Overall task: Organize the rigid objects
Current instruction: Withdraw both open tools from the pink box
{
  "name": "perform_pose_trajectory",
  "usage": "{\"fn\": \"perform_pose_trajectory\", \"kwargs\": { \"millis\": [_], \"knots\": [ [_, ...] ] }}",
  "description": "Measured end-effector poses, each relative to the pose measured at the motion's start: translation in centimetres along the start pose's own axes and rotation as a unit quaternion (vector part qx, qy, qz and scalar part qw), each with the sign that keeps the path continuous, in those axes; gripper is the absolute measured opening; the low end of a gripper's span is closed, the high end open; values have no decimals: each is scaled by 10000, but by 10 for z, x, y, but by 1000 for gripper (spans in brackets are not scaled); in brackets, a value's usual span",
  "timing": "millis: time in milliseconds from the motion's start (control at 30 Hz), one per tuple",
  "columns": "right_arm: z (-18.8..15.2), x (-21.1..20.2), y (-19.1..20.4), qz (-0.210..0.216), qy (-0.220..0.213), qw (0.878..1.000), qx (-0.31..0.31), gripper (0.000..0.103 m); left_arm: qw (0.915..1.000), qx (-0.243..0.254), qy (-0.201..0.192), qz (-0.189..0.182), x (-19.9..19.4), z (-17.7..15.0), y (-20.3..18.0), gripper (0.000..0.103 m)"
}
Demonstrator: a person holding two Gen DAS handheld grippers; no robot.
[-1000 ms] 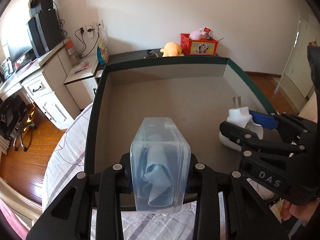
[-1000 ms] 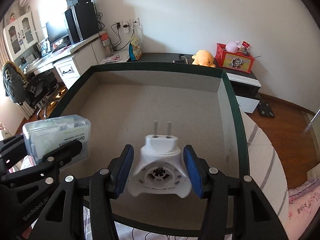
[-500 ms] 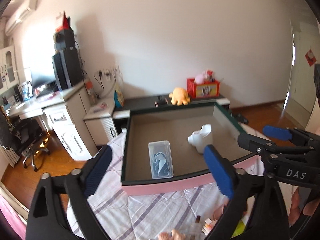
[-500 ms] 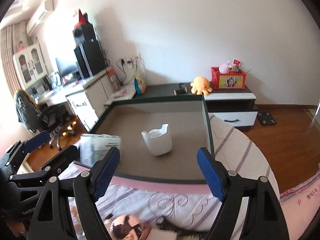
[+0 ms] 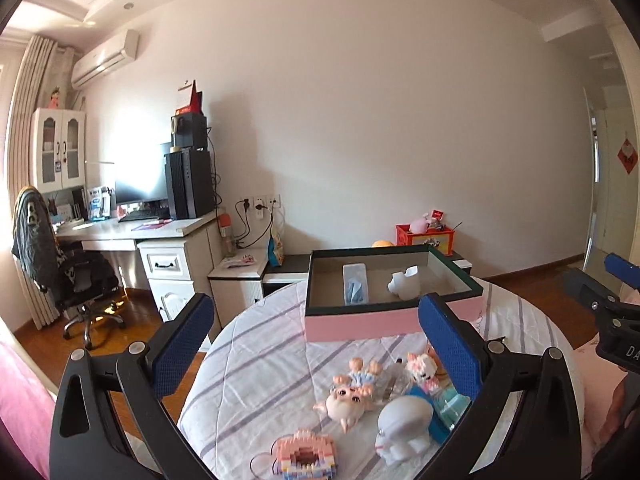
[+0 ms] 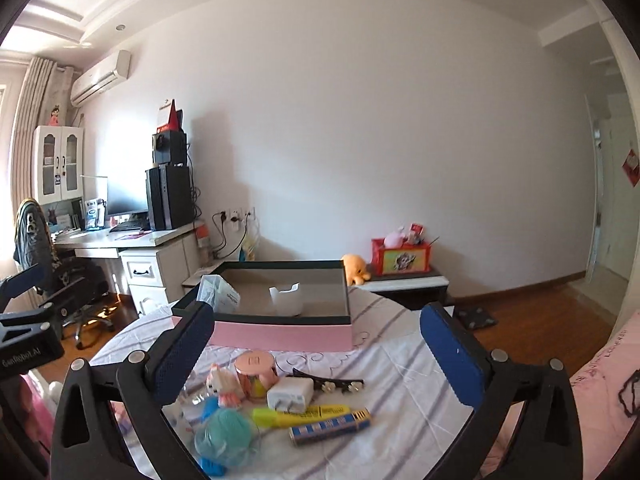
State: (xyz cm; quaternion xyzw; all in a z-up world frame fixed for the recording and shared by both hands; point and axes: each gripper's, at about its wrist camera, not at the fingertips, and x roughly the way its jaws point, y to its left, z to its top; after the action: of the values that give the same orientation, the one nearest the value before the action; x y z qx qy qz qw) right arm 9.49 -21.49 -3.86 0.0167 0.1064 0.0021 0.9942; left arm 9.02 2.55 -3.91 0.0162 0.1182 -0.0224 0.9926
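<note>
A pink box with a dark green rim (image 5: 360, 322) (image 6: 280, 334) stands on the round table. Inside it lie a clear plastic case (image 5: 355, 289) (image 6: 219, 295) and a white plug adapter (image 5: 405, 284) (image 6: 285, 300). My left gripper (image 5: 316, 340) is open and empty, held back above small toys: a pig figure (image 5: 346, 398), a white figure (image 5: 402, 426), a pink block toy (image 5: 306, 450). My right gripper (image 6: 316, 340) is open and empty above a white charger (image 6: 290, 392), a yellow highlighter (image 6: 300, 414), a blue tube (image 6: 330, 426) and a pink tin (image 6: 256, 372).
The table has a striped white cloth (image 5: 260, 360). A teal ball (image 6: 224, 436), a block figure (image 6: 222, 386) and a hair clip (image 6: 332, 384) lie near the front. A desk (image 5: 132, 232), office chair (image 5: 60, 272) and low cabinet (image 6: 404, 284) stand behind.
Both grippers opened and let go of the clear case and the white adapter in the box, then drew back and up from the box. Loose objects at the table front came into view.
</note>
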Motion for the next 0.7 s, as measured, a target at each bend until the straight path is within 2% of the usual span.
{"fn": "perform_pose_trajectory", "kwargs": {
  "millis": [133,367,567,700],
  "knots": [
    [-14,-13,0,107,159,9998,-104,103,9997,-232,103,46,-25,-16,18,103],
    [-33,-29,2,143,224,9996,-105,103,9995,-249,185,-109,-41,-48,26,103],
    [-44,-26,3,121,392,9989,-219,103,9989,-129,454,-46,-25,-64,27,103],
    [-57,-17,-2,22,648,9977,-176,103,9965,-17,835,1,-5,-80,29,103]
  ]
}}
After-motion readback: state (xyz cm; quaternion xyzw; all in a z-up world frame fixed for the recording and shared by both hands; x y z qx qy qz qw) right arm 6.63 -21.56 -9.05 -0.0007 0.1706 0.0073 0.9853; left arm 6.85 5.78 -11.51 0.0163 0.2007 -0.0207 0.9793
